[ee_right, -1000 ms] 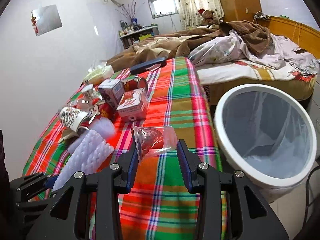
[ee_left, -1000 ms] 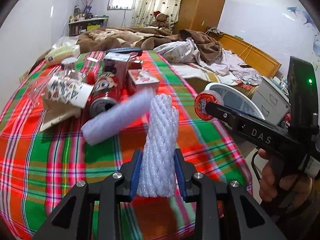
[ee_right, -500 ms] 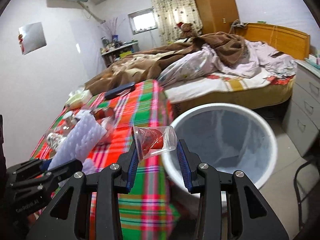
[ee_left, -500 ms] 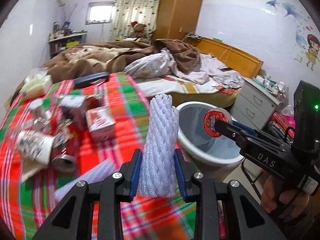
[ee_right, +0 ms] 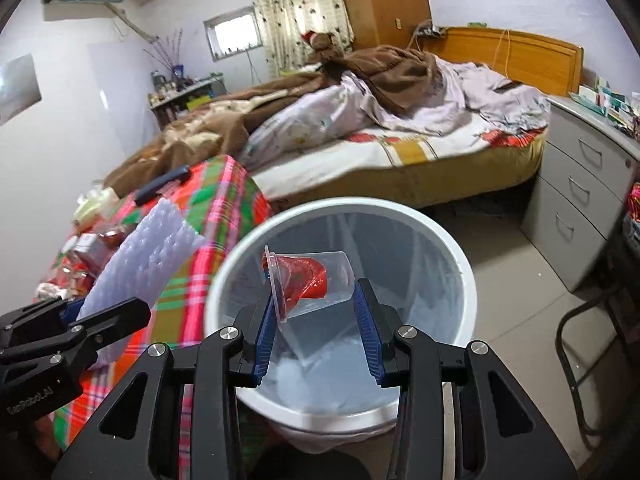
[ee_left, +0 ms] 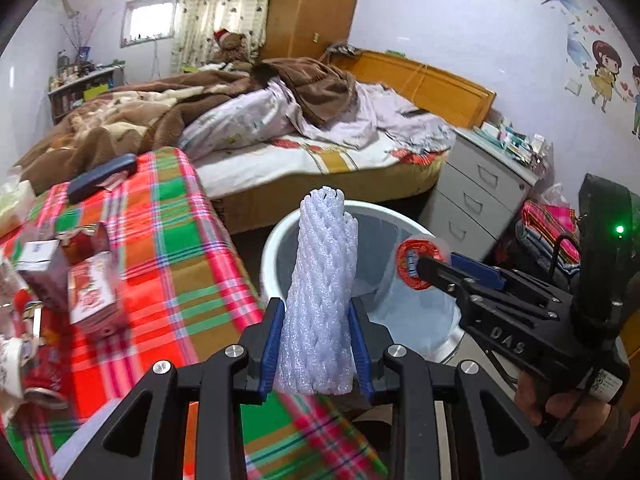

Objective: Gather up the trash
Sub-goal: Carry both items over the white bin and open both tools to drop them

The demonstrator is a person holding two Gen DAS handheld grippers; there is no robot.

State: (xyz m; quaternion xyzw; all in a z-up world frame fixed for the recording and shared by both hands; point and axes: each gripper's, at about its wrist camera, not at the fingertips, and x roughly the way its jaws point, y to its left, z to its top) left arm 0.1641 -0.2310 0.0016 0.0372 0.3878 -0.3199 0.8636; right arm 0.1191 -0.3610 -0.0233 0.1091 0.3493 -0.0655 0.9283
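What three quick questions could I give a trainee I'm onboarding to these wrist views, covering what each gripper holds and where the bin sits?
1. True or false: the left gripper is shut on a white foam net sleeve.
2. What does the right gripper hold? A) a red can B) a clear plastic cup with a red lid C) a carton
3. Fill in: in the right wrist view the cup hangs over the open white ____.

Key
1. True.
2. B.
3. Bin, lined with a thin bag, beside the plaid-covered table.
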